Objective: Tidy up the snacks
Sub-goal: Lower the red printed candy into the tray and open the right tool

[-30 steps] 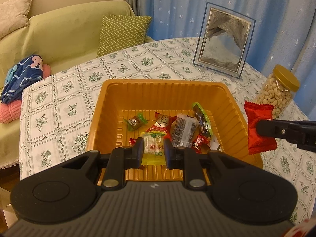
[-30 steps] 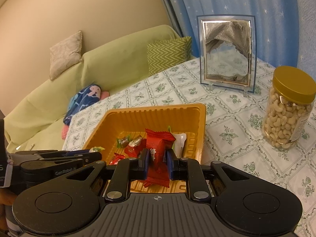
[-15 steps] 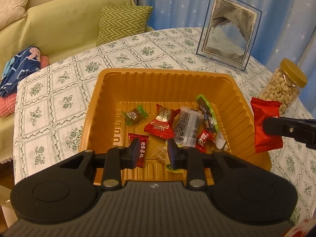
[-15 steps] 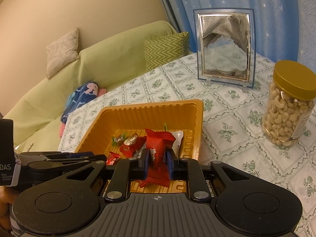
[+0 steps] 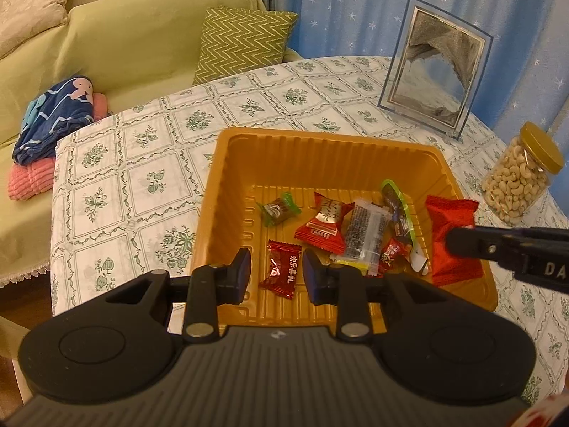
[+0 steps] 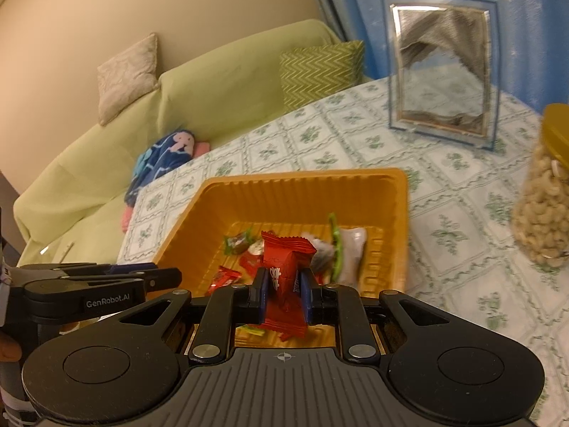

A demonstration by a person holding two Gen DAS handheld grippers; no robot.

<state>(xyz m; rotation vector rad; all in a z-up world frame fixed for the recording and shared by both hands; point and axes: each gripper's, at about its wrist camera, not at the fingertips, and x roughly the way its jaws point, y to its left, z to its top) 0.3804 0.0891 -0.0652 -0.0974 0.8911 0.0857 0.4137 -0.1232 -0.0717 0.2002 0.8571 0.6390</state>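
Right hand-held gripper (image 6: 283, 293) clamps red snack packet (image 6: 284, 267) mid-body, hanging over orange tray (image 6: 306, 186) near edge. Light, crinkly, slippery foil; pinching the flat middle looks safest. Left hand-held gripper (image 5: 276, 273) slightly parted, empty, above tray.

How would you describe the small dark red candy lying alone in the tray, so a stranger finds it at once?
Start at the orange tray on the patterned tablecloth. Most sweets are heaped toward its right side. The dark red candy lies flat on the tray floor left of that heap, nearest the front edge; it is shiny and crimped at both ends, with pale lettering along its length.
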